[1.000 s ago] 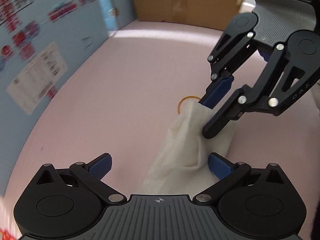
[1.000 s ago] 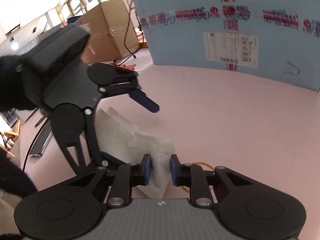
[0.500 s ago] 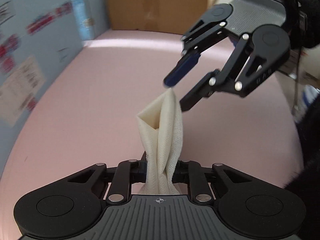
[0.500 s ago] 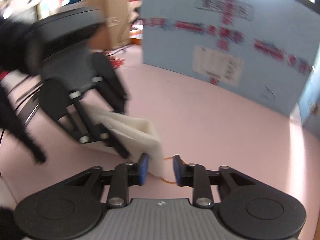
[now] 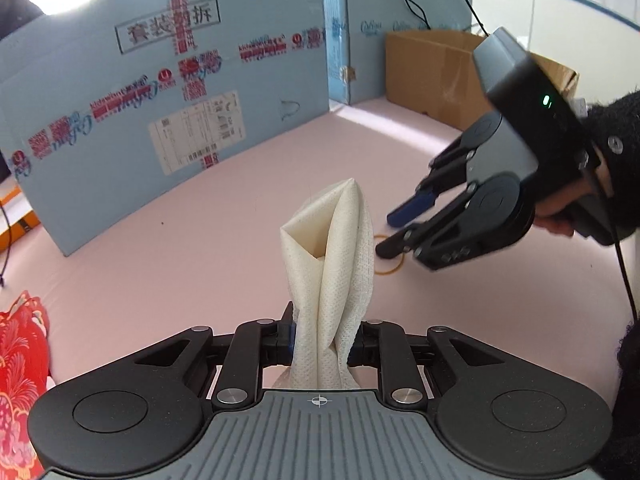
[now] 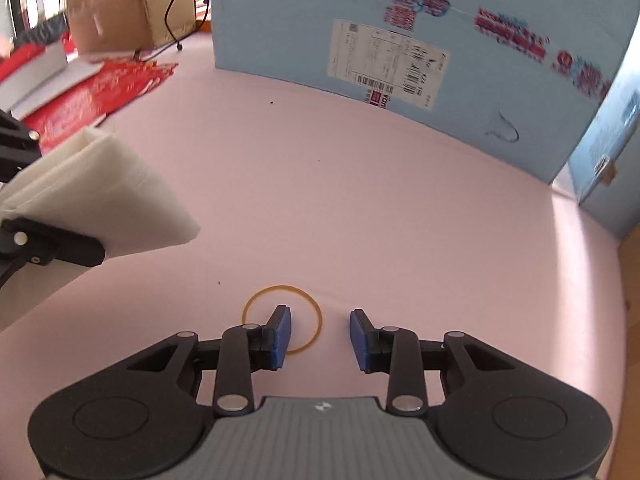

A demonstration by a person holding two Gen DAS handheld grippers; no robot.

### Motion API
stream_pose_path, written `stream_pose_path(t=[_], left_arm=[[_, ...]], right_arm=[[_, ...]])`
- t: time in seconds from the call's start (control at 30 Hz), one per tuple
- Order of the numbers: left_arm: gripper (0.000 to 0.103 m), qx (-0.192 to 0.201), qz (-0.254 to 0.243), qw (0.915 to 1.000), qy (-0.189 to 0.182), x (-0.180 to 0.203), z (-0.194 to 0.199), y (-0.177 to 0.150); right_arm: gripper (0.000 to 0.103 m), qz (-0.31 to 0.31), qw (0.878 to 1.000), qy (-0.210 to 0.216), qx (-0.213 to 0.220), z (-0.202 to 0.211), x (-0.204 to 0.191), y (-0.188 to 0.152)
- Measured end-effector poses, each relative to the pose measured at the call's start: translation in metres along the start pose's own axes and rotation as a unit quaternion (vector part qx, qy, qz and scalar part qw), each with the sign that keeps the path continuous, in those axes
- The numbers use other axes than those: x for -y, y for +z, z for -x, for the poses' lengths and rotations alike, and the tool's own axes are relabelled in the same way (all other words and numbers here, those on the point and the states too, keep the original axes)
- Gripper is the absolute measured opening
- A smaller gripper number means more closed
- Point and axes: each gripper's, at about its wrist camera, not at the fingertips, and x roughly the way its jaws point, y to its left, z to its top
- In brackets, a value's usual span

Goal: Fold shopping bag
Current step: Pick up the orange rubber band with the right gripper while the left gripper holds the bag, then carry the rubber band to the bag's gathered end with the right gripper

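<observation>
I am looking out over a wide pink surface (image 6: 360, 200), walled at the back by a big pale blue cardboard panel (image 5: 160, 92) covered in red printed tape and a shipping label, with a brown carton (image 5: 436, 76) further off in the corner and red paper decorations (image 6: 92, 96) lying at the far left edge. My left gripper (image 5: 320, 340) holds the shopping bag (image 5: 336, 264), a cream, textured fabric bundle already gathered into a narrow, twisted roll; the fingers are closed tight on its lower part, and the roll stands up out of them, lifted off the surface, its top end open like a small funnel. My right gripper (image 6: 320, 336) sits low over the surface to the right of the bag, its blue-padded fingers (image 6: 282, 334) parted and holding nothing. Just under them lies a thin yellow rubber band (image 6: 282, 318), flat on the surface, with the left pad resting inside its ring. I judge the folding itself to be largely done and the step in hand to be securing the bundle. The next move, as I read it, calls for closing the right fingers on the thin band without letting it slip flat, then carrying it to the roll while the left grip stays firm.
</observation>
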Motion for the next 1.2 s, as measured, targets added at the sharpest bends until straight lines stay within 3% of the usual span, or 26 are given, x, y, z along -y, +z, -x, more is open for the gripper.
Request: stream_pose_path(t=[0.1,0.13,0.23,0.37,0.57,0.63,0.8,1.03,1.2], left_arm=[[0.02,0.001,0.014,0.9998,0.014,0.007,0.004,0.001],[0.02,0.0,0.014,0.9997,0.019,0.008,0.005,0.002],[0.02,-0.003,0.016,0.9993,0.033,0.013,0.007,0.005],[0.02,0.003,0.024,0.9986,0.048,0.016,0.008,0.01],[0.02,0.014,0.031,0.9991,0.027,0.024,-0.002,0.018],[0.02,0.017,0.033,0.9991,0.02,0.026,-0.006,0.021],[0.02,0.019,0.036,0.9992,-0.005,0.031,-0.017,0.026],[0.02,-0.014,0.01,0.999,-0.041,0.036,-0.045,0.027],[0.02,-0.022,0.0,0.9984,-0.052,0.041,-0.056,0.028]], right_arm=[[0.003,-0.003,1.0,0.009,0.007,0.004,-0.003,-0.003],[0.002,-0.017,1.0,0.017,0.011,0.005,-0.001,-0.005],[0.001,-0.102,0.992,0.06,0.036,0.015,0.016,-0.017],[0.001,-0.157,0.981,0.083,0.081,0.038,0.036,-0.028],[0.001,-0.227,0.96,0.098,0.133,0.071,0.072,-0.042],[0.001,-0.242,0.955,0.105,0.133,0.074,0.081,-0.044],[0.001,-0.321,0.926,0.159,0.116,0.061,0.095,-0.053],[0.001,-0.355,0.92,0.147,0.081,0.036,0.093,-0.07],[0.001,-0.355,0.924,0.125,0.066,0.033,0.091,-0.076]])
